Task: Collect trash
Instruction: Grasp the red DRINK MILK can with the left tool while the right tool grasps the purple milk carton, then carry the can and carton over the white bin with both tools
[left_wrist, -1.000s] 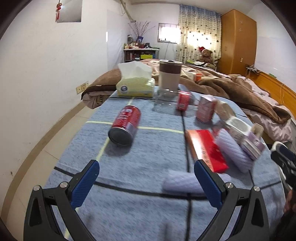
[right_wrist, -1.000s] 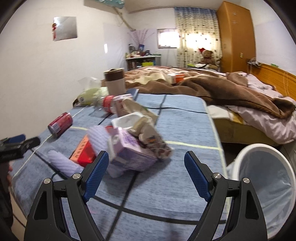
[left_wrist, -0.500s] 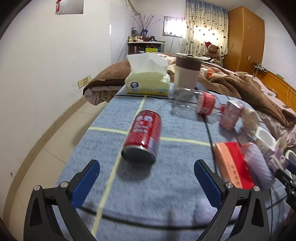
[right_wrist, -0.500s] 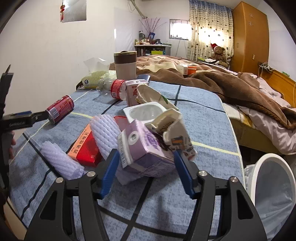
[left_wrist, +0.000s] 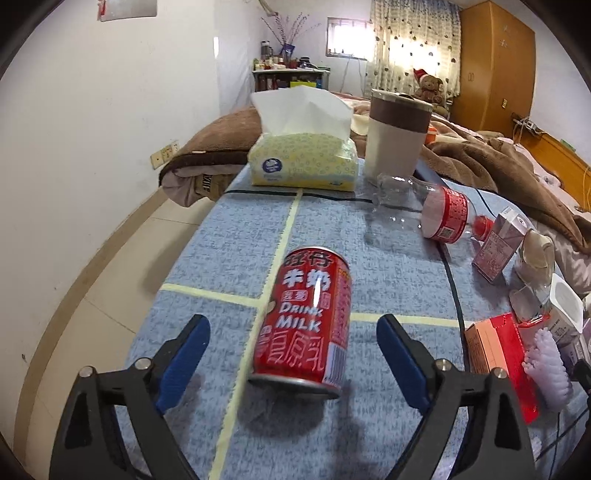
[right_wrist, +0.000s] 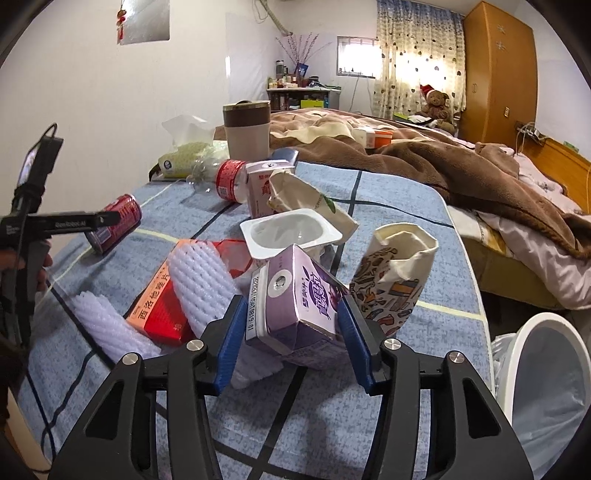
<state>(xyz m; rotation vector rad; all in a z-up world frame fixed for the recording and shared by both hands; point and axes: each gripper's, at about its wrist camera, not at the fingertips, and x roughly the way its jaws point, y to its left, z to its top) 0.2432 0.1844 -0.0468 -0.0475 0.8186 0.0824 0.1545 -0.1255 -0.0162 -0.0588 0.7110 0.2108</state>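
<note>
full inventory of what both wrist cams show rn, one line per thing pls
milk can: 1, red, lying between left jaws, untouched
plastic bottle: 1, clear, red label, lying by the cup
tissue box: 1, yellow, far edge
lidded cup: 1, beige and brown, upright beside tissues
purple carton: 1, between right pads
pink carton: 1, upright behind the pile
yogurt tub: 1, white, open
paper cups: 2, crumpled, one patterned, one plain
red box: 1, flat
foam sleeves: 2, white
bin: 1, white, lined, right of the blue blanket
left gripper: open, closing
right gripper: closed onto carton
</note>
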